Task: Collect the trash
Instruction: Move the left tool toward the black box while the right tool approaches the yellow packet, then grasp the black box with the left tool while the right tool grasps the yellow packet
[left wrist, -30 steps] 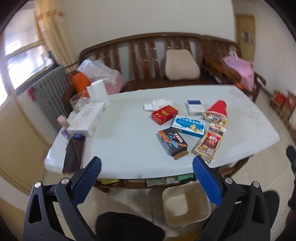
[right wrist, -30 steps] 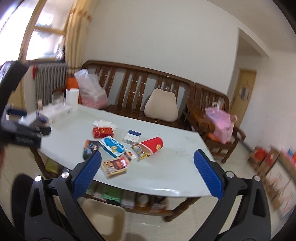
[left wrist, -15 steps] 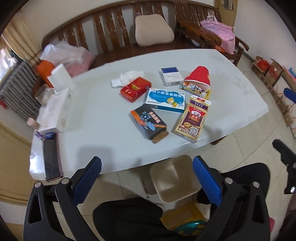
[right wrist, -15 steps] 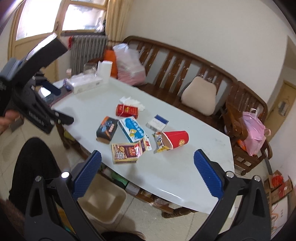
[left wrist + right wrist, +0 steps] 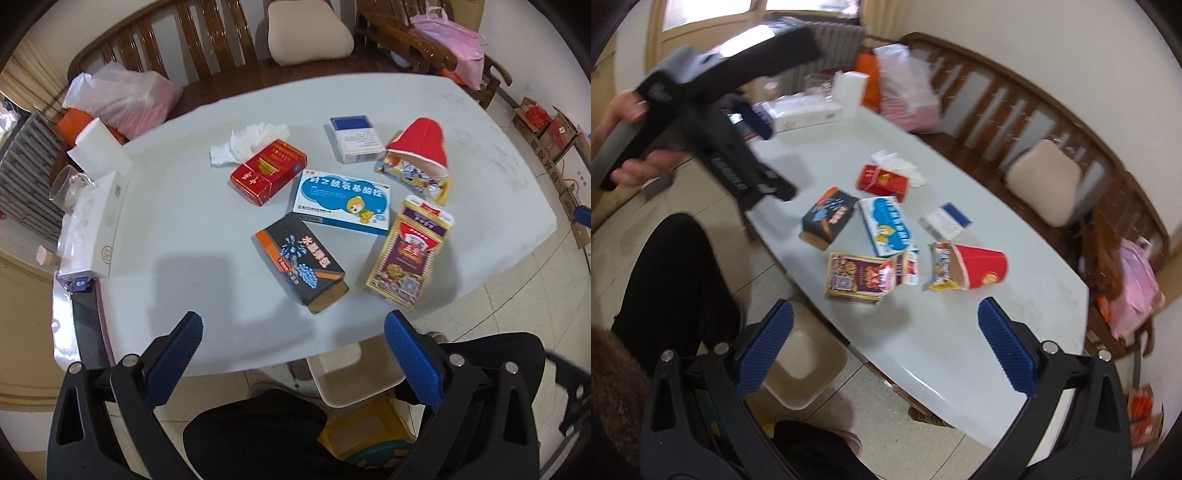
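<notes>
Trash lies on the white table [image 5: 177, 236]: a black box [image 5: 301, 260], a red box [image 5: 269, 171], a blue-and-white box [image 5: 343, 203], a purple-yellow packet [image 5: 412, 256], a tipped red cup [image 5: 421, 146] with a wrapper, a white-and-blue box [image 5: 356, 138] and a crumpled tissue [image 5: 247, 142]. A beige bin [image 5: 354, 373] stands on the floor under the table's near edge. My left gripper [image 5: 291, 356] is open above that edge, short of the black box. My right gripper [image 5: 884, 347] is open over the table's near corner, with the packet [image 5: 862, 277] and cup [image 5: 980, 266] ahead.
A white tissue box [image 5: 92, 225], a glass [image 5: 68, 186] and a dark phone [image 5: 88, 325] sit at the table's left end. A wooden bench [image 5: 229, 48] with a cushion and plastic bags runs behind. The person's dark-trousered legs [image 5: 676, 273] are beside the bin [image 5: 803, 363].
Both grippers have tilted down and moved closer to the table, so the trash looks larger. The left gripper, held in a hand, has come further into the right wrist view.
</notes>
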Demonstrator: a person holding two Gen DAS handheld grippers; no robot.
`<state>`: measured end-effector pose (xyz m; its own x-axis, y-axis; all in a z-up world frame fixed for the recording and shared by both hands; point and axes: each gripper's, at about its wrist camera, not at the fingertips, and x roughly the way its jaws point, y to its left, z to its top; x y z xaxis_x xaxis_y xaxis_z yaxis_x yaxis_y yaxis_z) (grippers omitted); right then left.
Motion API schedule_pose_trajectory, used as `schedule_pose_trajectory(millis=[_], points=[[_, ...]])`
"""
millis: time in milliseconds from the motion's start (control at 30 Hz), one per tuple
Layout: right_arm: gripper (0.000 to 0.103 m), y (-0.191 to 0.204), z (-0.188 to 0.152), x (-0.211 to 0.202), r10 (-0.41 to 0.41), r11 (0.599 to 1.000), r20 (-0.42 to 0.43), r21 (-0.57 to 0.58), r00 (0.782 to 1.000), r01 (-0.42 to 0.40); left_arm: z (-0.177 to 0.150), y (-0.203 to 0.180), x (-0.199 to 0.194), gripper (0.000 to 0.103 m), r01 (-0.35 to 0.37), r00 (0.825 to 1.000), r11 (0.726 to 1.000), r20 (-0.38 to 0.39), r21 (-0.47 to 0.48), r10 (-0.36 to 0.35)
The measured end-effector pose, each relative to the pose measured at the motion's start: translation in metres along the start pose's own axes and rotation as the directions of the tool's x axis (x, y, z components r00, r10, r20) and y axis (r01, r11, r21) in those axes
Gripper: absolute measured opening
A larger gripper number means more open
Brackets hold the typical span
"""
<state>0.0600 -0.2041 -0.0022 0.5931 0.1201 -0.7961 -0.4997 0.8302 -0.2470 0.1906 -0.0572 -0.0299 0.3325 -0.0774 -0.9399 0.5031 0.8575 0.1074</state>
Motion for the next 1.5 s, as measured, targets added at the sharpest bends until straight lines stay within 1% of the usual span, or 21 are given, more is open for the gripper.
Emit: schedule_pose_trajectory(millis=[33,133,267,300,367,400,533,600,667,700,800,867,933,1100,1200,1233,1300,1333,1433,1467,1500], points=[[0.098,-0.002,0.002,0.003,0.023,0.999,-0.008,-0.026,1.000,-0.024,0.004,0.000,0.005,0.097,-0.010,1.000,1.000,-0.010,0.005,0.010],[0.098,-0.003,0.009,0.012,0.055,0.992,-0.037,-0.114,0.998,-0.059,0.012,0.000,0.019,0.097,-0.012,0.999,1.000,-0.037,0.007,0.012],[0.098,-0.003,0.015,0.024,0.139,0.967,-0.063,-0.205,0.988,-0.149,0.025,0.001,0.034,0.097,-0.015,0.997,1.000,-0.070,0.000,0.015],[0.098,-0.002,0.017,0.027,0.175,0.955,-0.069,-0.232,0.982,-0.186,0.027,0.001,0.037,0.097,-0.015,0.997,1.000,-0.077,-0.001,0.015],[0.098,-0.002,0.020,0.032,0.221,0.935,-0.085,-0.266,0.972,-0.236,0.031,0.001,0.045,0.097,-0.007,0.995,1.000,-0.098,-0.003,0.007],[0.098,-0.003,0.023,0.036,0.252,0.920,-0.103,-0.284,0.962,-0.272,0.033,0.001,0.048,0.097,-0.005,0.995,1.000,-0.103,-0.006,0.005],[0.098,-0.010,0.031,0.052,0.308,0.875,-0.158,-0.339,0.938,-0.345,0.042,0.000,0.064,0.097,-0.001,0.992,1.000,-0.130,-0.025,-0.002],[0.098,-0.013,0.035,0.061,0.329,0.852,-0.183,-0.365,0.926,-0.375,0.046,-0.001,0.075,0.097,-0.004,0.988,0.999,-0.156,-0.037,-0.002],[0.098,-0.016,0.037,0.069,0.359,0.825,-0.208,-0.385,0.910,-0.413,0.049,-0.001,0.086,0.097,-0.007,0.984,0.999,-0.179,-0.047,-0.001],[0.098,-0.018,0.038,0.075,0.384,0.804,-0.225,-0.396,0.895,-0.444,0.051,-0.001,0.091,0.097,-0.008,0.982,0.999,-0.188,-0.050,-0.002],[0.098,-0.018,0.042,0.088,0.400,0.767,-0.257,-0.432,0.880,-0.474,0.055,-0.004,0.104,0.097,-0.014,0.977,0.998,-0.211,-0.056,0.002],[0.098,-0.016,0.043,0.096,0.398,0.745,-0.277,-0.459,0.875,-0.484,0.057,-0.005,0.113,0.097,-0.016,0.974,0.998,-0.227,-0.058,0.003],[0.098,-0.011,0.042,0.107,0.406,0.710,-0.316,-0.481,0.857,-0.514,0.059,-0.005,0.120,0.097,-0.019,0.971,0.998,-0.238,-0.062,0.004],[0.098,0.008,0.033,0.123,0.404,0.614,-0.392,-0.554,0.827,-0.563,0.061,-0.003,0.132,0.097,-0.045,0.964,0.997,-0.263,-0.069,0.025],[0.098,0.015,0.033,0.133,0.414,0.572,-0.426,-0.565,0.804,-0.594,0.066,0.003,0.141,0.097,-0.038,0.960,0.995,-0.280,-0.087,0.012],[0.098,0.016,0.032,0.137,0.412,0.562,-0.434,-0.571,0.801,-0.599,0.066,0.004,0.143,0.097,-0.035,0.959,0.995,-0.282,-0.090,0.009],[0.097,0.020,0.030,0.146,0.393,0.542,-0.450,-0.591,0.802,-0.597,0.066,0.004,0.147,0.097,-0.036,0.957,0.996,-0.291,-0.084,0.010],[0.095,0.021,0.029,0.151,0.381,0.536,-0.454,-0.601,0.805,-0.593,0.067,0.004,0.148,0.097,-0.037,0.955,0.996,-0.296,-0.080,0.012],[0.087,0.024,0.029,0.160,0.374,0.519,-0.466,-0.611,0.802,-0.598,0.064,0.006,0.156,0.097,-0.029,0.952,0.996,-0.306,-0.080,0.003],[0.086,0.024,0.030,0.161,0.378,0.514,-0.462,-0.616,0.802,-0.597,0.064,0.006,0.158,0.097,-0.027,0.952,0.996,-0.307,-0.086,-0.001],[0.086,0.024,0.031,0.163,0.384,0.510,-0.466,-0.613,0.798,-0.603,0.065,0.008,0.160,0.097,-0.028,0.951,0.995,-0.309,-0.095,-0.002]])
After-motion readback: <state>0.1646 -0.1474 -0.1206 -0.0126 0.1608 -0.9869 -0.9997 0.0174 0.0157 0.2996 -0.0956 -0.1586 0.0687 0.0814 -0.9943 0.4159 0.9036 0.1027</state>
